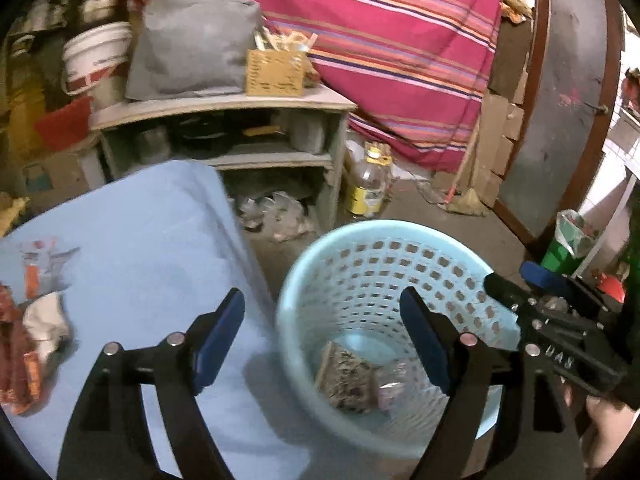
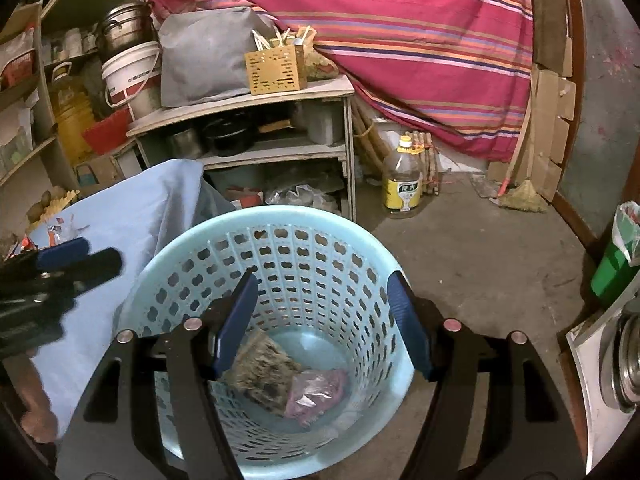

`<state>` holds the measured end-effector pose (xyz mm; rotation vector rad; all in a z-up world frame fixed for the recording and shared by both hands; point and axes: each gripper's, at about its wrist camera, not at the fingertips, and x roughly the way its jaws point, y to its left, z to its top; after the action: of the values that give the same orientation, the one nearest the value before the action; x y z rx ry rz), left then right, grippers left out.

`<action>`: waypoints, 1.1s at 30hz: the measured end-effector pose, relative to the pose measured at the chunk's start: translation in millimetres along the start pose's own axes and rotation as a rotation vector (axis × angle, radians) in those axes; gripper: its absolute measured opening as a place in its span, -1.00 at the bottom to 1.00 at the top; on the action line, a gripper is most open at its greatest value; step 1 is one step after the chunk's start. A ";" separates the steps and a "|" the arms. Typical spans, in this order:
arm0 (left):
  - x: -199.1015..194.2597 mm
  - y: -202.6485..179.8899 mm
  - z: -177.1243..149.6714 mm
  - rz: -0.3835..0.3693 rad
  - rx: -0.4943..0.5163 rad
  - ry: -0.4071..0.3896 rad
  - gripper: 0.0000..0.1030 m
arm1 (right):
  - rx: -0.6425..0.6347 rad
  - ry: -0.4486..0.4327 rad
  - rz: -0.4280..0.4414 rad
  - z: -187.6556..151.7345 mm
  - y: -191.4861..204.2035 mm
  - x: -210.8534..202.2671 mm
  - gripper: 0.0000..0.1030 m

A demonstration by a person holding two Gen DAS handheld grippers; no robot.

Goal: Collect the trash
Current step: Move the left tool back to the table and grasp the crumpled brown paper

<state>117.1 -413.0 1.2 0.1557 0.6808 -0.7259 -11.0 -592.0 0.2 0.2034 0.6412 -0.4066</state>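
A light blue perforated basket (image 2: 340, 236) stands on the floor beside a table with a blue cloth (image 1: 152, 240); it also shows in the left wrist view (image 1: 384, 232). Inside lie a dark mottled wrapper (image 2: 264, 372) and a pink plastic bag (image 2: 316, 392). My right gripper (image 2: 324, 320) is open and empty over the basket. My left gripper (image 1: 324, 332) is open and empty, straddling the table edge and the basket rim. On the cloth at the left lie orange wrappers (image 1: 20, 368) and a crumpled white paper (image 1: 46, 324).
A grey shelf unit (image 2: 256, 112) with pots stands behind the table. A plastic oil bottle (image 2: 402, 184) stands on the floor. A striped pink cloth (image 2: 400, 40) hangs behind. A green bin (image 2: 612, 268) with a bag is at the right.
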 end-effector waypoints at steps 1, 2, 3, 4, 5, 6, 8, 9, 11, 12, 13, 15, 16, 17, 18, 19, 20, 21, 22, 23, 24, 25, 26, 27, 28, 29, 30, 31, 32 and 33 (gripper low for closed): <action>-5.9 5.5 -0.4 0.016 -0.001 -0.008 0.53 | -0.007 -0.004 0.000 0.4 4.0 -0.6 0.35; -15.4 15.2 -2.4 0.039 -0.003 -0.020 0.54 | -0.012 -0.006 0.001 0.8 7.5 -0.9 0.39; -23.4 23.2 -3.3 0.057 -0.011 -0.029 0.55 | -0.017 -0.009 0.003 0.9 12.1 -1.4 0.43; -30.2 28.8 -4.9 0.068 -0.016 -0.035 0.58 | -0.025 -0.012 0.009 0.6 19.3 -2.0 0.46; -42.2 40.8 -7.6 0.090 -0.024 -0.048 0.61 | -0.030 -0.014 0.013 0.2 25.5 -2.9 0.50; -52.4 50.9 -10.1 0.113 -0.028 -0.060 0.63 | -0.038 -0.017 0.022 -0.4 34.1 -4.5 0.56; -73.9 70.7 -17.9 0.163 -0.034 -0.084 0.74 | -0.050 -0.027 0.045 -1.8 53.5 -9.7 0.67; -84.8 82.1 -22.4 0.189 -0.038 -0.095 0.76 | -0.055 -0.035 0.053 -1.9 62.5 -12.3 0.76; -105.7 105.5 -32.7 0.235 -0.047 -0.110 0.83 | -0.066 -0.052 0.076 -1.5 84.2 -17.9 0.85; -114.0 116.3 -37.5 0.260 -0.053 -0.115 0.87 | -0.071 -0.062 0.089 -0.6 96.3 -20.7 0.90; -124.7 131.0 -43.7 0.293 -0.065 -0.120 0.90 | -0.074 -0.072 0.101 0.8 107.4 -23.2 0.92; -145.1 160.9 -56.0 0.331 -0.093 -0.125 0.92 | -0.083 -0.089 0.136 1.3 135.3 -28.3 0.92; -153.2 175.7 -61.2 0.348 -0.110 -0.124 0.92 | -0.095 -0.094 0.154 0.1 153.0 -30.6 0.92; -163.9 197.2 -69.0 0.372 -0.136 -0.119 0.92 | -0.104 -0.095 0.165 0.3 164.9 -31.6 0.92; -170.7 211.9 -74.1 0.385 -0.155 -0.115 0.92 | -0.116 -0.096 0.178 -1.3 180.4 -32.5 0.92; -178.6 230.1 -81.1 0.399 -0.179 -0.111 0.92 | -0.128 -0.096 0.190 -4.2 195.6 -33.2 0.92; -183.6 242.6 -86.4 0.412 -0.194 -0.107 0.92 | -0.138 -0.093 0.196 -6.9 209.7 -33.2 0.92; -191.9 261.8 -96.2 0.436 -0.216 -0.100 0.92 | -0.147 -0.091 0.198 -8.6 219.0 -33.2 0.92; -198.4 277.4 -104.3 0.454 -0.232 -0.096 0.92 | -0.159 -0.087 0.201 -11.8 234.0 -32.8 0.92; -206.4 295.7 -114.5 0.480 -0.247 -0.091 0.92 | -0.164 -0.084 0.203 -13.4 243.5 -32.5 0.92; -211.7 305.3 -123.4 0.497 -0.253 -0.093 0.92 | -0.168 -0.078 0.207 -15.6 252.7 -31.6 0.92; -216.5 316.1 -130.7 0.517 -0.257 -0.094 0.92 | -0.169 -0.067 0.216 -17.6 264.3 -29.8 0.92; -222.4 330.5 -140.8 0.549 -0.267 -0.088 0.92 | -0.165 -0.058 0.229 -19.3 272.0 -27.9 0.92; -225.7 336.8 -147.8 0.564 -0.277 -0.083 0.92 | -0.163 -0.052 0.237 -20.7 277.3 -26.1 0.92; -228.2 346.7 -154.6 0.569 -0.294 -0.078 0.92 | -0.166 -0.042 0.242 -22.4 285.4 -23.5 0.92; -230.8 357.0 -161.8 0.571 -0.316 -0.068 0.92 | -0.176 -0.030 0.233 -24.4 295.4 -19.6 0.92; -233.0 367.2 -169.7 0.569 -0.337 -0.056 0.92 | -0.187 -0.022 0.221 -26.5 303.1 -17.0 0.92; -232.4 373.0 -175.4 0.567 -0.348 -0.045 0.92 | -0.208 -0.013 0.210 -29.0 315.2 -13.0 0.92; -232.7 379.1 -182.0 0.568 -0.349 -0.033 0.92 | -0.216 -0.010 0.208 -30.3 320.2 -11.2 0.92; -231.4 382.5 -185.9 0.573 -0.344 -0.019 0.92 | -0.227 -0.005 0.215 -32.4 329.3 -9.4 0.92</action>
<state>146.0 68.8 -35.7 0.0227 0.6890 -0.0571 105.6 -282.2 0.0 0.0536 0.6485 -0.1259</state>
